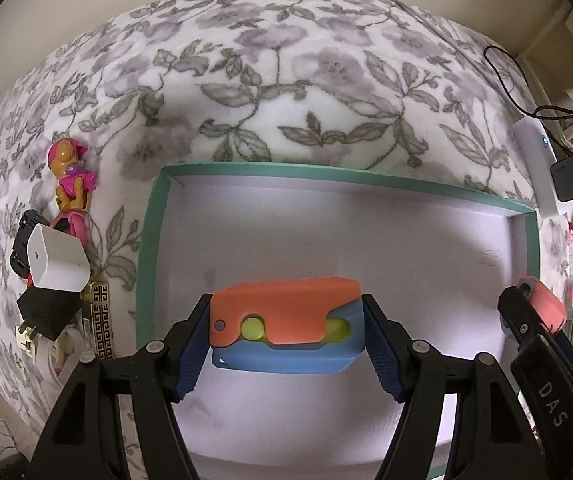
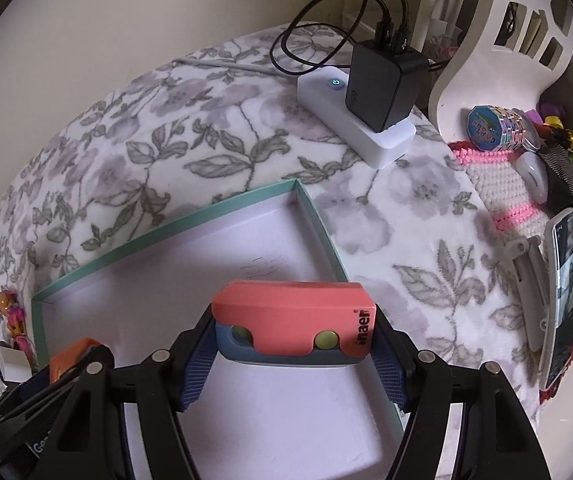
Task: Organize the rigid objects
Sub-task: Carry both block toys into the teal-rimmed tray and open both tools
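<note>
A floral grey-and-white blanket (image 1: 286, 80) covers the whole surface, with a cream wall behind it. On it lies a shallow teal-rimmed box (image 1: 148, 240) with a pale lilac floor, the largest thing there. At two o'clock from the box sits a white power strip (image 2: 350, 120) carrying one black charger (image 2: 382, 84) with looping cables. At nine o'clock of the box is a small cluster: one pink toy figure (image 1: 72, 176), one white cube adapter (image 1: 58, 258) and one black plug (image 1: 46, 314).

There are two toy blocks, each orange on top, blue beneath, with yellow-green buttons. The left gripper (image 1: 286, 330) pinches one orange-and-blue block (image 1: 286, 320) between its blue pads, over the box floor. The right gripper (image 2: 294, 346) pinches the second block (image 2: 294, 316), salmon-topped and lettered, over the box's right half.
</note>
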{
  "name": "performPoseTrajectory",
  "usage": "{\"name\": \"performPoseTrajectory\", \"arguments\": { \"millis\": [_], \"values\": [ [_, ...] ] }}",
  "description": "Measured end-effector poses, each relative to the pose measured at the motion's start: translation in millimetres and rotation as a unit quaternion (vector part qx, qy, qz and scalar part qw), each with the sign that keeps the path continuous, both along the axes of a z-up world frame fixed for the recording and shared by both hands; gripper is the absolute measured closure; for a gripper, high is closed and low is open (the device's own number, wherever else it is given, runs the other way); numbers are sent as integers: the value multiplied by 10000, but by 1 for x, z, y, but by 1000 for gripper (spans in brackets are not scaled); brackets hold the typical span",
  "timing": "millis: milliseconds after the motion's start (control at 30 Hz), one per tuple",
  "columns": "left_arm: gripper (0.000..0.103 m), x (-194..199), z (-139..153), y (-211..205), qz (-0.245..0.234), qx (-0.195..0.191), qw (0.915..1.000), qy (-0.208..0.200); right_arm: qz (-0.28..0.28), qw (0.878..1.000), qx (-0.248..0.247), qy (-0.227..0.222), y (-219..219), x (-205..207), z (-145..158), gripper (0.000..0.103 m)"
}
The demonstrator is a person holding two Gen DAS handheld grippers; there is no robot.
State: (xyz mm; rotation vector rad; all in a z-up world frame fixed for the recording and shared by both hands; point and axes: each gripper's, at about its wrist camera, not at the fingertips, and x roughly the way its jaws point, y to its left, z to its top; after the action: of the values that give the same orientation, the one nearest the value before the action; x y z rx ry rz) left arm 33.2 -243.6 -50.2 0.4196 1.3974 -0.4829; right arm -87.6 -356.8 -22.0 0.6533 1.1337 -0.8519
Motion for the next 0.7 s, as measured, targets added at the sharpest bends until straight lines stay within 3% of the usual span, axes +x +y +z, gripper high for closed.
{"name": "performPoseTrajectory", "arguments": {
  "millis": [500, 700],
  "values": [
    [30, 9, 2, 19, 108, -144, 9998, 18, 86, 9999, 59, 58, 3, 3, -4, 29],
    [24, 18, 7, 27, 230, -182, 9996, -28, 106, 9999, 53, 50, 2, 2, -1, 28]
  ]
}}
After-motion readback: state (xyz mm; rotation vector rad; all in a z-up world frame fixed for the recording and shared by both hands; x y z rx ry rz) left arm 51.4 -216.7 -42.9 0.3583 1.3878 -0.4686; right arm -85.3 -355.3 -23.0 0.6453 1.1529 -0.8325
